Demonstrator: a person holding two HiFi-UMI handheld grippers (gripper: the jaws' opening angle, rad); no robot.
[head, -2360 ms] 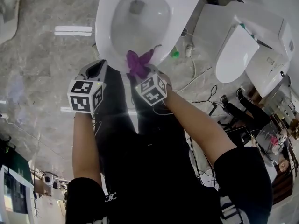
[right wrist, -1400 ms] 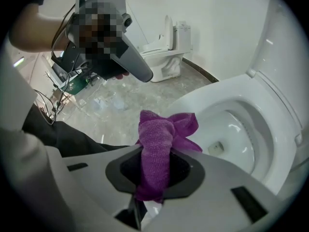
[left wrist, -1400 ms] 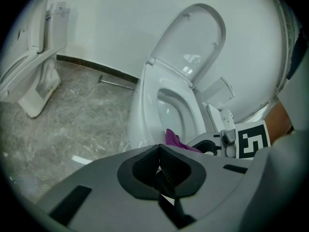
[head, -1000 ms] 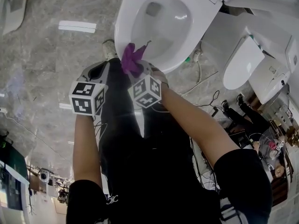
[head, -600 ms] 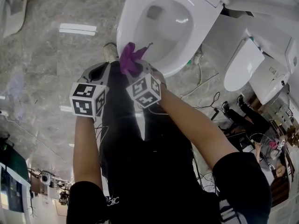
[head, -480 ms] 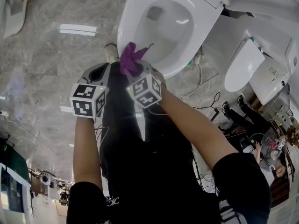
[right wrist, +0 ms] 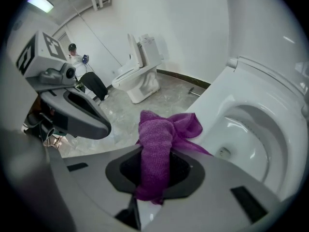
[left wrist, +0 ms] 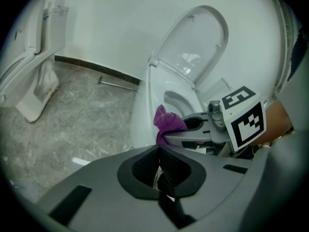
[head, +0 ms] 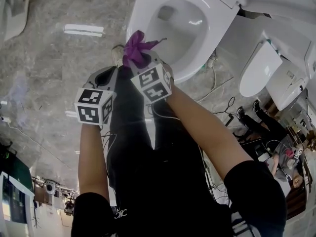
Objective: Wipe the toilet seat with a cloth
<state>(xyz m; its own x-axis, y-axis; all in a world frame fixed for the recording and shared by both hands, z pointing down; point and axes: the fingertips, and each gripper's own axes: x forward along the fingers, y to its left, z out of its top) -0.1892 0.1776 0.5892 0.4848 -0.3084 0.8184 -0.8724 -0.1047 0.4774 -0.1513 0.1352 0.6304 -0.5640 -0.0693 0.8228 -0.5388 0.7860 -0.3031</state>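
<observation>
Your right gripper [head: 141,64] is clamped on the purple cloth [head: 134,49], which bunches out past its jaws at the near rim of the toilet seat [head: 217,31]. Your left gripper [left wrist: 159,172] hangs just beside, jaws together on nothing

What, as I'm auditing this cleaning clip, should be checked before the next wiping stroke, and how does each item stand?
1. Grip: the right gripper is shut on the purple cloth: ok.
2. Enough cloth sticks out past the jaws to wipe with: ok.
3. Cloth pressed onto the toilet seat: cannot tell; it sits at the seat's front edge, but contact is unclear.
4. The lid is raised off the seat: ok.
5. The left gripper is shut, empty and off the toilet: ok.
</observation>
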